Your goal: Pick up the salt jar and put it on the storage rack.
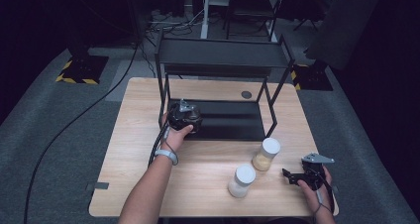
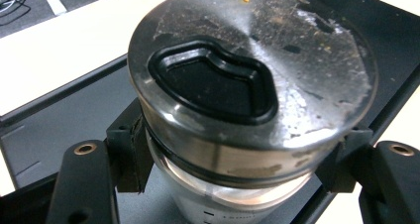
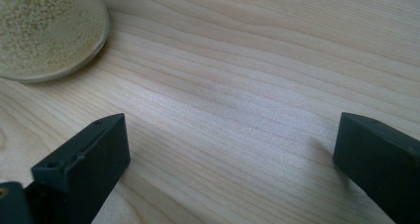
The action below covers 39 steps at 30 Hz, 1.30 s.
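Gripping the jar (image 2: pixel 237 135) just under its metal lid (image 2: pixel 257 70), the left claw (image 2: pixel 237 169) holds it over the rack's lower shelf (image 2: pixel 44 130) (glass: rigid, slick, breakable). Right claw (image 3: pixel 228 169) gapes empty near the rack.

- Table (image 1: pixel 148 135): light wood top, rectangular, with a small round dark grommet (image 1: pixel 246 94) near its far edge.
- Rack (image 1: pixel 223 55): black metal frame, two tiers; the lower shelf (image 1: pixel 233 120) rests on the table, the upper tier stands above it.
- Jar, white lid (image 1: pixel 241 180): upright on the table's near half, pale contents.
- Jar, white lid (image 1: pixel 266 153): upright just beyond the first, near the rack's right front leg; holds yellowish grains.
- Floor (image 1: pixel 49 135): grey carpet; a black cable (image 1: pixel 74 120) runs across it.
- Hazard-striped bases (image 1: pixel 81 68): yellow and black, on the floor behind the table.
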Available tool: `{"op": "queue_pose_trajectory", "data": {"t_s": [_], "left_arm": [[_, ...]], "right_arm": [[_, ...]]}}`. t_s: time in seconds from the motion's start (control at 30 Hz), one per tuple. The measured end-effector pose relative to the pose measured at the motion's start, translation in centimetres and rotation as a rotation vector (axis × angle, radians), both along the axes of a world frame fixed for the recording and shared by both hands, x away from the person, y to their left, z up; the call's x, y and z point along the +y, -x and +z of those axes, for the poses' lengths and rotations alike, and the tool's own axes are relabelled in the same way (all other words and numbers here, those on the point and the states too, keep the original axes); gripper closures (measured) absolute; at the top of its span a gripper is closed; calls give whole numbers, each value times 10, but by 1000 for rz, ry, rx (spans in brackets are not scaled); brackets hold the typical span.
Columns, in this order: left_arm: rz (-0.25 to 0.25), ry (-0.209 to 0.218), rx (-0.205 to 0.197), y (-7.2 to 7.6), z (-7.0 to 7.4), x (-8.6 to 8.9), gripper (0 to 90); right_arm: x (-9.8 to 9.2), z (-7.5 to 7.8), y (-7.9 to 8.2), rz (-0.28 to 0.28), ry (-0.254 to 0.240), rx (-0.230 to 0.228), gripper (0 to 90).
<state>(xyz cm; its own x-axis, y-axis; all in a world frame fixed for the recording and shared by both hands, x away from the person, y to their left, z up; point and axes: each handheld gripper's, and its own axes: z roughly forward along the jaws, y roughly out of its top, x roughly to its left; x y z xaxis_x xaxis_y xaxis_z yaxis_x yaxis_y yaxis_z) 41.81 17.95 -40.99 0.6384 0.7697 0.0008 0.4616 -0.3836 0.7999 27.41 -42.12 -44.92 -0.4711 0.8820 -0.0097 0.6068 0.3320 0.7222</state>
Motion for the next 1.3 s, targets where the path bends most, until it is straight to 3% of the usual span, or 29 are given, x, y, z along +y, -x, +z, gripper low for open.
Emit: {"op": "queue_pose_trajectory", "data": {"t_s": [0.43,0.57,0.67,0.9,1.3], "left_arm": [[1,-8,11,-1,-2,2,291],[35,-39,1,3,3,-4,203],[44,11,-11,8,5,1,155],[38,54,-48,23,22,12,132],[22,47,-86,56,51,30,116]], "right_arm": [[0,0,0,2,1,0,9],[0,0,0,3,-1,1,10],[-1,0,0,3,-1,1,10],[-1,0,0,4,-1,1,10],[-1,0,0,4,-2,1,10]]}}
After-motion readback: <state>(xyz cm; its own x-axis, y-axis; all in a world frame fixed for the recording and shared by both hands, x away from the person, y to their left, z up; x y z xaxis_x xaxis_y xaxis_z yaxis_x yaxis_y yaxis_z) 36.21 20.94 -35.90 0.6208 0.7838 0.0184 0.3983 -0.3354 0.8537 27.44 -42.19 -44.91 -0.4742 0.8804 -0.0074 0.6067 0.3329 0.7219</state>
